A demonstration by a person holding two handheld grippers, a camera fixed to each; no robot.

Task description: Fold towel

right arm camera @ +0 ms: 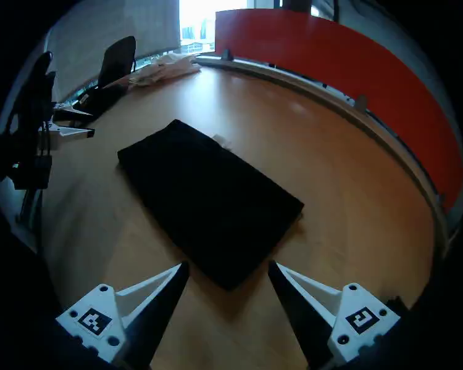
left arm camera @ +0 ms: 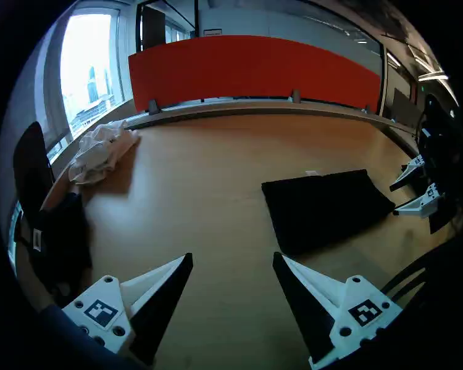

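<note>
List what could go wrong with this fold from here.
The towel lies flat on the smooth table; the open right gripper at its near corner may push it rather than pinch it.
It is all black, so a pinch may catch just one layer.
The left gripper sits off to one side; uneven grabs could skew the fold.

A red partition (left arm camera: pixel 250 71) edges the wooden table (left arm camera: pixel 200 185), with a bright window (left arm camera: pixel 86 68) and a black chair (right arm camera: pixel 117 58) beyond.
</note>
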